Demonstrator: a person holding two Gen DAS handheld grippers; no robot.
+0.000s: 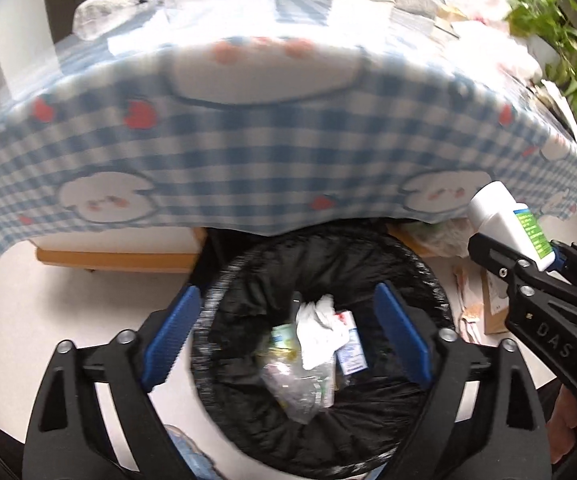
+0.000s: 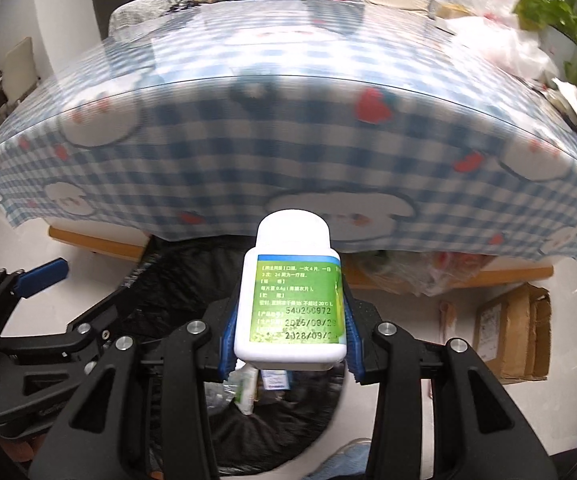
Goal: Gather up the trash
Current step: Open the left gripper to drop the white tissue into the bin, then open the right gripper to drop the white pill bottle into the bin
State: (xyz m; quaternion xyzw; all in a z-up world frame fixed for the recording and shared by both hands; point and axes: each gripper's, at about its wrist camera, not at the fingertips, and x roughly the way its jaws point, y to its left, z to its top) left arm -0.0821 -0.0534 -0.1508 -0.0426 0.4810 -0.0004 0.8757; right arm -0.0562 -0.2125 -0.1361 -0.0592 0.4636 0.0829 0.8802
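White bottle (image 2: pixel 290 296) w/ green label btwn blue pads (image 2: pixel 355 344). Blue-white check cloth (image 1: pixel 272 152) w/ red spots ahead. Black bin bag (image 1: pixel 368 280) below. Brown box (image 2: pixel 512 336) right.

Tablecloth (image 1: pixel 272 152) motion-blurred; cardboard box (image 2: pixel 512 336) label unreadable.

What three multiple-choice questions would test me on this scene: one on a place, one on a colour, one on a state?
1. Where is the bin?
A. on the table
B. on the floor by the table
C. on a chair

2. What colour is the bottle label?
A. green
B. red
C. black

3. How is the left gripper?
A. shut on a bottle
B. shut on nothing
C. open over the bin

Answers: 1 B, its rim sits below the cloth edge; 2 A, green shows in both views; 3 C, the pads stand wide apart with nothing between.
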